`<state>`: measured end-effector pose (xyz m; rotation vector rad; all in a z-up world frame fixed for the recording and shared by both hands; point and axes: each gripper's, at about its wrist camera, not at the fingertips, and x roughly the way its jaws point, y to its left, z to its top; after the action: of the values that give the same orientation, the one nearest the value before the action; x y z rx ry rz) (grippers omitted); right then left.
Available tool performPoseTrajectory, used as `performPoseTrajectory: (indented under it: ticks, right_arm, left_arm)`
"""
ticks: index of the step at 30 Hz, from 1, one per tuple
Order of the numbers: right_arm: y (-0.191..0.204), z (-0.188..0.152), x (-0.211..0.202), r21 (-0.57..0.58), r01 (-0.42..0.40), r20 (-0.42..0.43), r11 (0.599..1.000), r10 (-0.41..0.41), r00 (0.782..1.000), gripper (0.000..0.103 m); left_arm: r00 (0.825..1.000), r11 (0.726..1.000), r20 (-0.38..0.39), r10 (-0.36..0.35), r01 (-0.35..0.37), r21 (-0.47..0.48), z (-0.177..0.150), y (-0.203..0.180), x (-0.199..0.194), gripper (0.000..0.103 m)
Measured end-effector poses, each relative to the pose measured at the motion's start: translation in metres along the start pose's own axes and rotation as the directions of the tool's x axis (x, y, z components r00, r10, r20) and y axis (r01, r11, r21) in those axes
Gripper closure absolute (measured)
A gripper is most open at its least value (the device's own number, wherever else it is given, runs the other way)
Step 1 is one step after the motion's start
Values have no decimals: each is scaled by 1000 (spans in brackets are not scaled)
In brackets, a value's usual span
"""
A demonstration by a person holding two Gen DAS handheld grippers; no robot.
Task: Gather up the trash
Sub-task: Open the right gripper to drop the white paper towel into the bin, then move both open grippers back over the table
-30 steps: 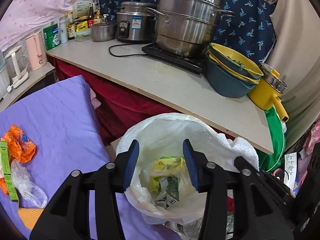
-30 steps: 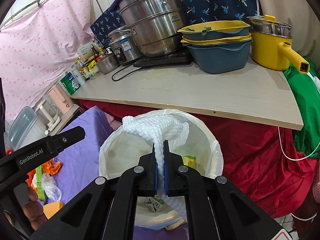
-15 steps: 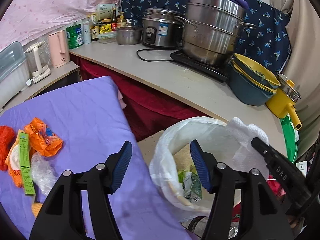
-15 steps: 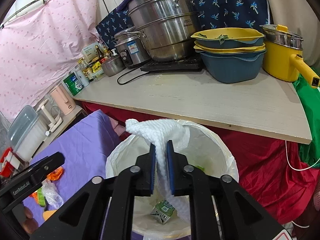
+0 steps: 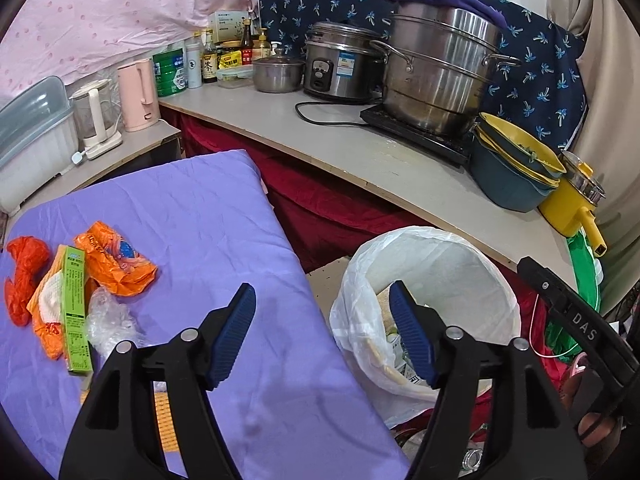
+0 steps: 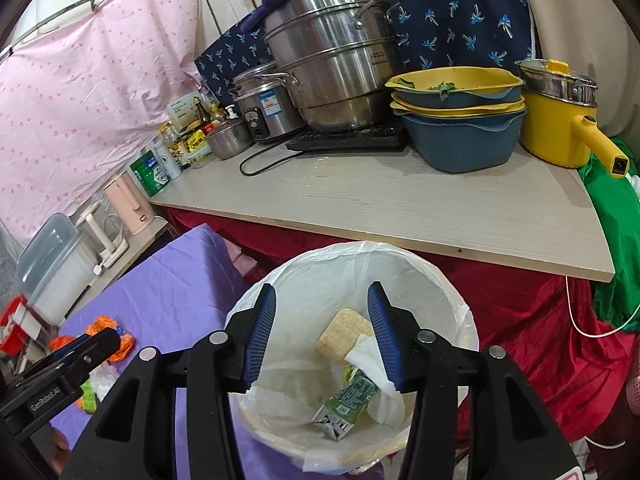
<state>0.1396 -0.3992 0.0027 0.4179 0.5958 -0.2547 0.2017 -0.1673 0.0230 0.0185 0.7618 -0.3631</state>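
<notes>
Right gripper [image 6: 322, 334] over bin [image 6: 460, 280], fingers just parted, paper towel [image 6: 374, 364] dropped inside. Left gripper [image 5: 322, 334] fingers spreading, empty; approach orange wrapper [image 5: 116, 264] low, centred.

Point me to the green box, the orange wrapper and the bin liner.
green box [image 5: 75, 312], left wrist view, middle of its printed face
orange wrapper [image 5: 114, 262], left wrist view, crumpled centre
bin liner [image 6: 352, 268], right wrist view, inner back wall

I see a thin, crinkled plastic liner [image 6: 400, 264] in the bin. Left of it lies matt, creased purple cloth [image 5: 192, 208]; behind it, a pale matt wood-grain counter [image 6: 420, 200] bearing a glossy steel steamer [image 6: 332, 64].
</notes>
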Motion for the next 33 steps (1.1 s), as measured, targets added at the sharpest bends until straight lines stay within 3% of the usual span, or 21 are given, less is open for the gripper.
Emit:
performPoseTrajectory:
  ticks: [5, 15, 19, 33]
  right_arm:
    - [18, -7, -20, -19, -34, 14, 999, 34, 999, 47]
    - [68, -30, -51, -76, -97, 17, 992, 99, 995, 43]
    - [90, -44, -60, -101, -122, 13, 987, 124, 992, 39]
    - [166, -100, -66, -169, -224, -91, 960, 211, 973, 39]
  left_arm:
    - [1000, 1000, 8, 17, -17, -8, -7, 11, -14, 34]
    - [997, 996, 21, 69, -68, -55, -25, 53, -45, 34]
    - [995, 992, 25, 98, -95, -84, -35, 77, -58, 29]
    - [980, 964, -31, 198, -201, -173, -78, 163, -82, 25]
